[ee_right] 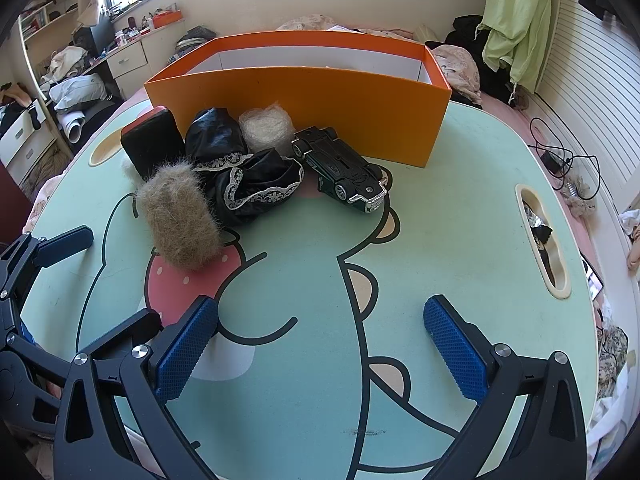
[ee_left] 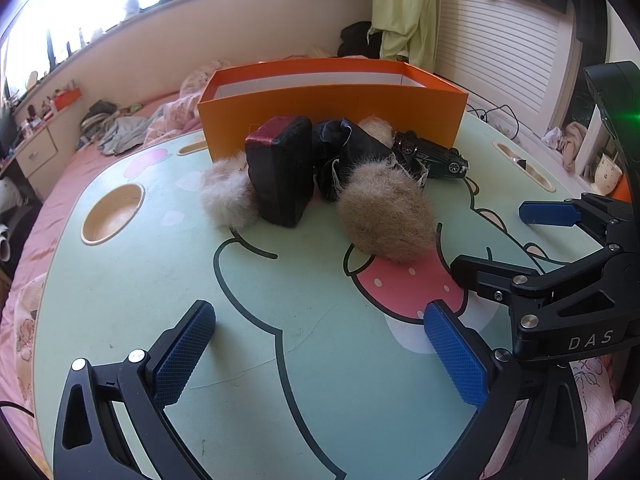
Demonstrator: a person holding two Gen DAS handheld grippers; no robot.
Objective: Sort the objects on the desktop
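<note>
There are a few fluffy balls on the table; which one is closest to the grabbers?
The tan-brown fluffy ball on the strawberry picture lies nearest. The paler one sits left of the dark case, and the whitish one is back against the orange box.

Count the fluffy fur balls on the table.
3. A tan ball nearest the grippers, a pale ball left of the dark case, a white ball against the box. The cloth could hide more.

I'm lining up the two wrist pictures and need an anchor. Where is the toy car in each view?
Left wrist: the toy car lies upside down right of centre, near the right end of the orange box.
Right wrist: the toy car lies centre, upside down, in front of the box.
Shared landmark: the orange box behind the pile.
</note>
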